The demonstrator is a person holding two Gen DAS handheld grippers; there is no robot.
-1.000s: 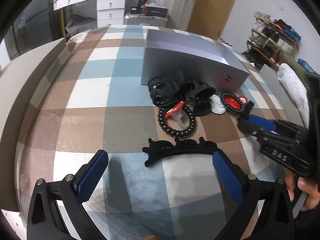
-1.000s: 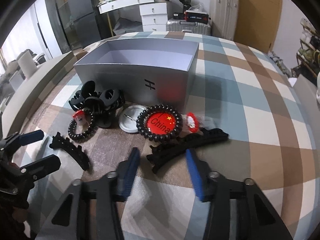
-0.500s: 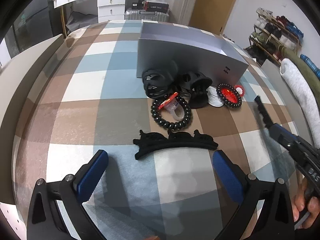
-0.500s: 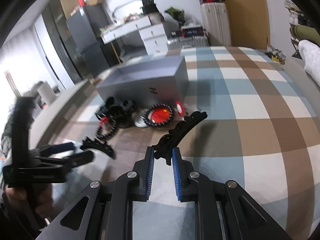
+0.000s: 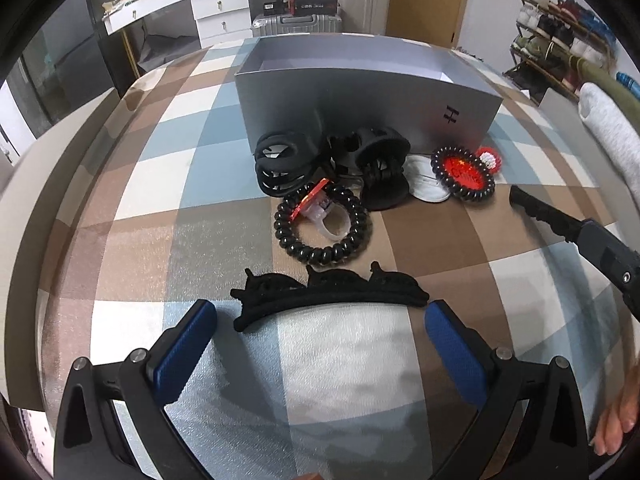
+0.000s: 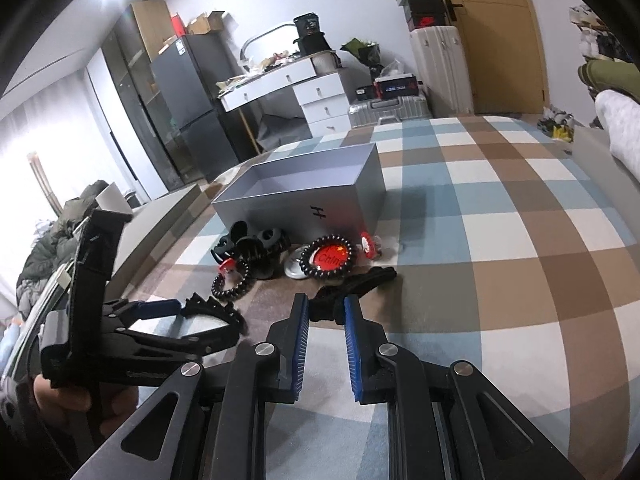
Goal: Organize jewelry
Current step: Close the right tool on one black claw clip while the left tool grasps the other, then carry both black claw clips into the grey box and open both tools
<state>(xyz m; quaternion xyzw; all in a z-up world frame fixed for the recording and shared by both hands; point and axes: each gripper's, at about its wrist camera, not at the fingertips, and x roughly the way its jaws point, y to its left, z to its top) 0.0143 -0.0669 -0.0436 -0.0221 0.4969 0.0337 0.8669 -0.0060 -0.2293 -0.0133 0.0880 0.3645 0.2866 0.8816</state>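
My right gripper point(image 6: 325, 314) is shut on a long black hair clip point(image 6: 356, 284) and holds it above the checked cloth; the clip also shows in the left wrist view point(image 5: 540, 210). My left gripper point(image 5: 320, 322) is open, its pads on either side of a curved black hair clip point(image 5: 328, 288) lying on the cloth; it is not closed on it. An open grey box point(image 5: 360, 92) stands behind. In front of it lie two black claw clips point(image 5: 288, 164), a black spiral hair tie point(image 5: 320, 228) with a red-topped ring, a white badge point(image 5: 426, 182) and a red badge inside another spiral tie point(image 5: 464, 174).
The checked cloth point(image 5: 160, 168) covers a bed-like surface with a beige edge at the left. A grey-white rolled blanket point(image 5: 608, 124) lies at the right. White drawers, suitcases and a shoe rack stand beyond the bed.
My right gripper closed on the long black clip and lifted it off the cloth, drawing back. My left gripper moved forward to straddle the curved black clip, still open.
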